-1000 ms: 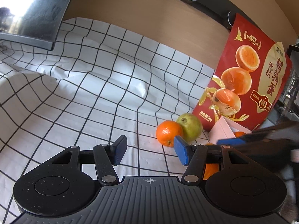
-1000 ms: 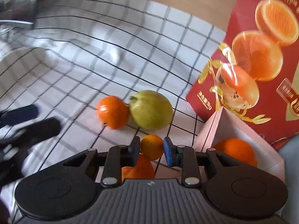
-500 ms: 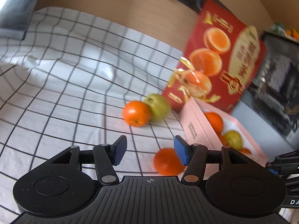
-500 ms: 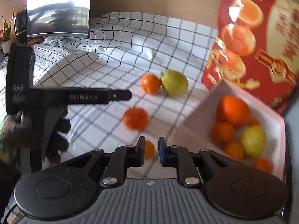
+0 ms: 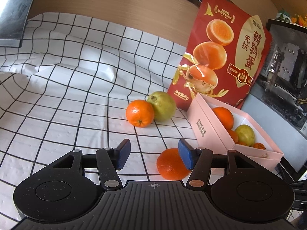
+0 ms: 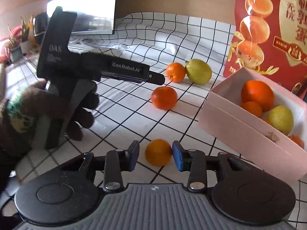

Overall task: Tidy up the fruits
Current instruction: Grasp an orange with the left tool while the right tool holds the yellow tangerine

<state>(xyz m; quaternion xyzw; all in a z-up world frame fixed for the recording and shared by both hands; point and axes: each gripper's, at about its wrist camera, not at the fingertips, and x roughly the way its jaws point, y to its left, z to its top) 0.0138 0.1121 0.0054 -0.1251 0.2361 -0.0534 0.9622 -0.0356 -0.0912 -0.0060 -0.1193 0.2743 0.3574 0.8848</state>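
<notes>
Nearby – round, dimpled orange (image 5: 170, 164) on checked cloth (image 5: 76, 95).

The left gripper (image 5: 154, 156) points forward and somewhat downward, its jaws standing well apart, blue pads (image 5: 123, 153) pressing on nothing. A dark-gloved hand (image 6: 76, 107) at nine o'clock in the right wrist view grips its handle. The right gripper (image 6: 155, 156) also tilts downward; its jaws are opening, a small orange (image 6: 158, 152) between them at twelve o'clock, unpressed.
</notes>
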